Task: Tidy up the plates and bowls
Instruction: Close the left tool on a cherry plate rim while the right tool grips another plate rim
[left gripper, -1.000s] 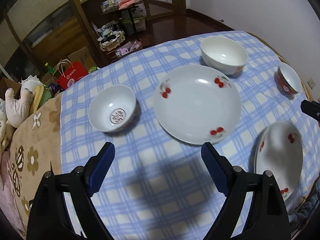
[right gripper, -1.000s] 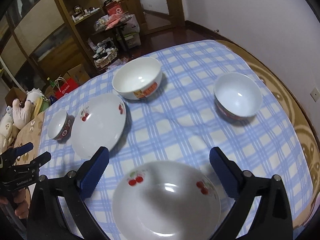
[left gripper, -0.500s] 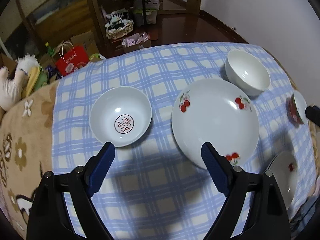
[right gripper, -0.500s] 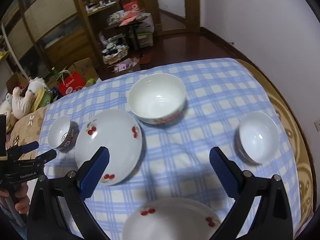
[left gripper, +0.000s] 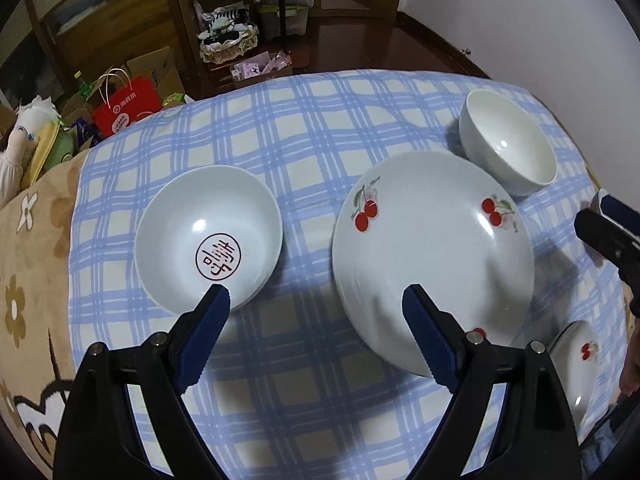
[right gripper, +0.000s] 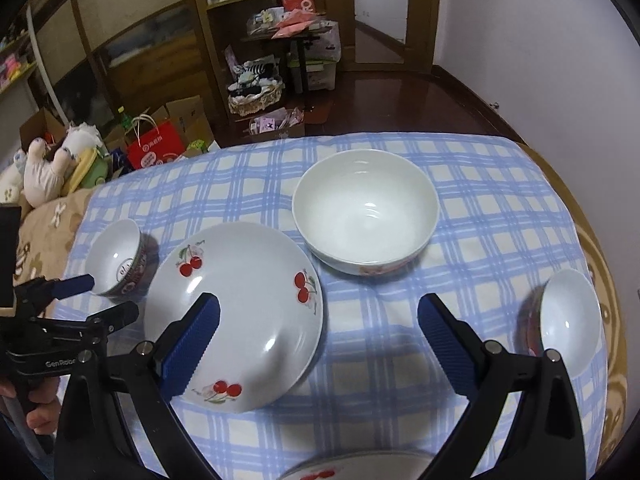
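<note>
The left claw [left gripper: 312, 300] stands wide with nothing between its blue pads, pointing steeply down at the checked cloth [left gripper: 304, 128] of the worktop, and the gap it frames falls between two dishes — the small stamped bowl [left gripper: 208, 236] just ahead and to its left, the large cherry plate [left gripper: 432, 252] just ahead and to its right. Each fingertip overlaps the near rim of one of them in the left wrist view, though whether either touches I cannot tell. The right claw [right gripper: 318, 312] is equally wide and empty; the same cherry plate lies under its left finger, and the big white bowl [right gripper: 366, 208] sits beyond the gap, slightly right of centre. My reading is that the stamped bowl is the left hand's to take (it is the nearer hand by far). Bowl and plate are round, so neither has a long axis to line up with; all stand upright, mouths up, which means a grip would have to go over a rim. A second cherry plate [right gripper: 352, 466] shows at the near edge — a small bowl [right gripper: 570, 320] sits far right.
</note>
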Demonstrator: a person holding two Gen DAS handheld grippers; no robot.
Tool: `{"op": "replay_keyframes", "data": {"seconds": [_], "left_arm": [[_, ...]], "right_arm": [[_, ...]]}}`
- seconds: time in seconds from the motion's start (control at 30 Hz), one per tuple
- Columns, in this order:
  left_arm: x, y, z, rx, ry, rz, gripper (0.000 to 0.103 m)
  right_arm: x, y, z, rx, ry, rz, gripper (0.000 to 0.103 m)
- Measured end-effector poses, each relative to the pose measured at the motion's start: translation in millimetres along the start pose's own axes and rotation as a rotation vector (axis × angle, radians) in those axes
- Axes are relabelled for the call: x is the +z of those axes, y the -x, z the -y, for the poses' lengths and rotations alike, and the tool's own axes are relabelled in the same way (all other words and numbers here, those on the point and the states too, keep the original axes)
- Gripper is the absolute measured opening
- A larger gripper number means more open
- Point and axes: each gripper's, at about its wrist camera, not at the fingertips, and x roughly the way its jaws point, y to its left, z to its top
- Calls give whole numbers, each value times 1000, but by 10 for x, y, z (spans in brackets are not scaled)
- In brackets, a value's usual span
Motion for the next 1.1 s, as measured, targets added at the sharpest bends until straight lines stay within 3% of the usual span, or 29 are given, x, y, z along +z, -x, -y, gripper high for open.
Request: {"op": "replay_keyframes", "data": {"seconds": [0.4, 0.87, 0.93, 1.1], "left_arm": [[18, -145, -29, 1, 16, -21, 87], [2, -153, 32, -44, 12, -21, 87], [-7, -135, 39, -55, 12, -21, 85], [-31, -170, 38, -113, 36, -50, 77]], "right_arm": [[-60, -390, 49, 27, -20, -51, 94], [-108, -488, -4, 29, -19, -70, 94], [-114, -492, -6, 33, -13, -74, 80], [-138, -527, 9, 55, -24, -86, 69]]}}
